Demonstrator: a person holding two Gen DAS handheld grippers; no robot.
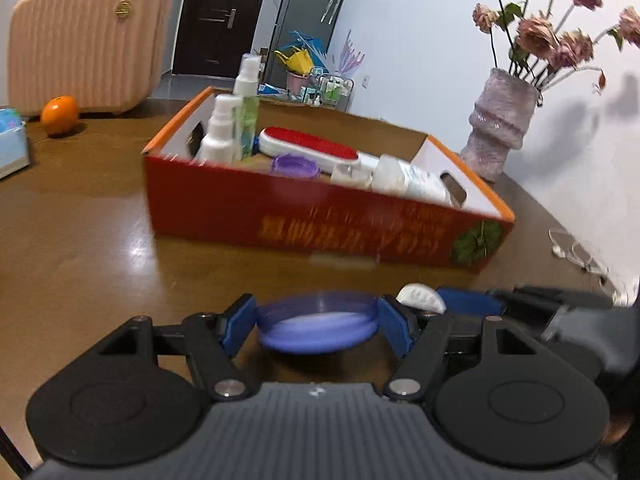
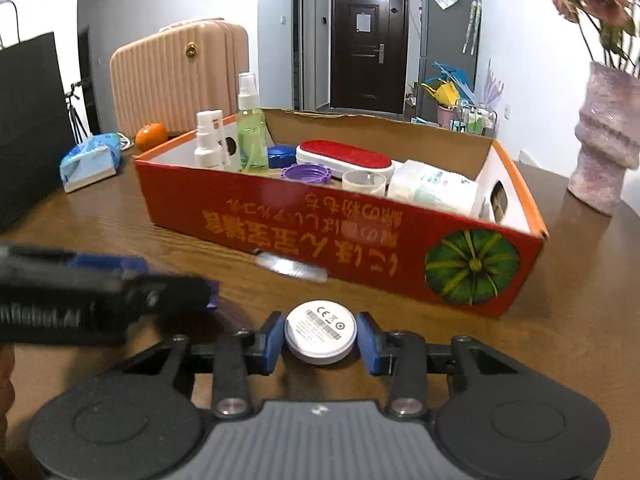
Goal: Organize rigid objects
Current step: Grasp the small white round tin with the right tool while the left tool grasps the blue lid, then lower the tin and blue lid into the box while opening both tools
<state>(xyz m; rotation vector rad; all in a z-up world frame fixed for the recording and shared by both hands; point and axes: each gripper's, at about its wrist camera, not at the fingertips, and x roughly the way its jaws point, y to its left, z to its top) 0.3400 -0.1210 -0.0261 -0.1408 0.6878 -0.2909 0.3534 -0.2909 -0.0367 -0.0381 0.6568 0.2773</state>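
On the brown wooden bench, the left claw grips a translucent blue round lid. At two o'clock, the right claw clamps a white round disc. The red cardboard box sits at twelve o'clock.

light: bright, indoor | blur: perhaps motion | edges: fisheye-bent, vignetted
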